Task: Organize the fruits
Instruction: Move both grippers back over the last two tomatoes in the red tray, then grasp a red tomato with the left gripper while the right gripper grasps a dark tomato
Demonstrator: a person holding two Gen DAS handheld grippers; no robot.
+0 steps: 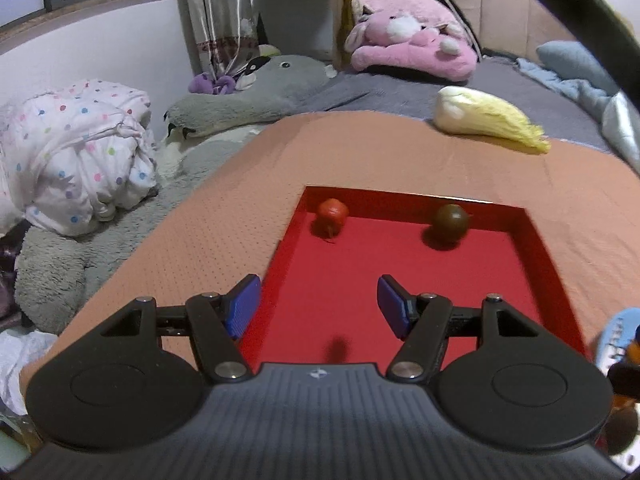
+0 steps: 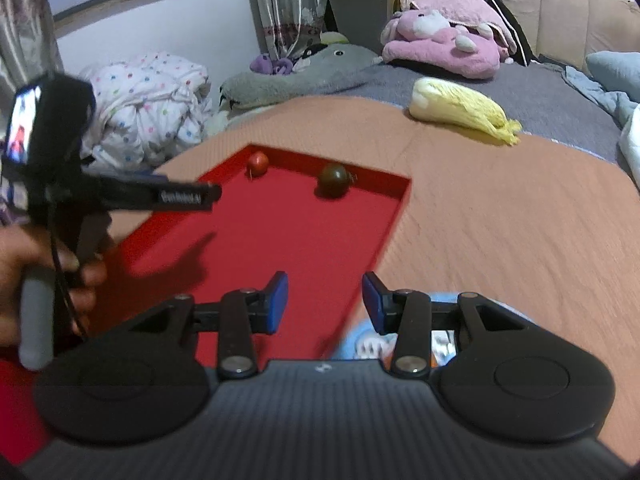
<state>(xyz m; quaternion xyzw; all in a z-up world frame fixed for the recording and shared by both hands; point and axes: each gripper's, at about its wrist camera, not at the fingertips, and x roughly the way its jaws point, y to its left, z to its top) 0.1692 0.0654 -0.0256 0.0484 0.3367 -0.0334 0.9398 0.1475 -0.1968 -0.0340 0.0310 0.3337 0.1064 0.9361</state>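
A red tray (image 1: 400, 280) (image 2: 260, 240) lies on an orange mat. In it, near the far wall, sit a small red fruit (image 1: 333, 213) (image 2: 258, 163) at the left corner and a dark brownish-green fruit (image 1: 452, 220) (image 2: 334, 179) to its right. My left gripper (image 1: 319, 306) is open and empty, hovering over the tray's near left part. My right gripper (image 2: 325, 302) is open and empty over the tray's near right edge. The left gripper also shows in the right wrist view (image 2: 192, 198), held by a hand.
A napa cabbage (image 1: 486, 118) (image 2: 460, 110) lies at the mat's far edge. A light blue object (image 2: 400, 340) (image 1: 618, 336) sits right of the tray, under my right gripper. Plush toys (image 1: 412, 40) and a dotted bundle (image 1: 76, 152) lie on the bed beyond.
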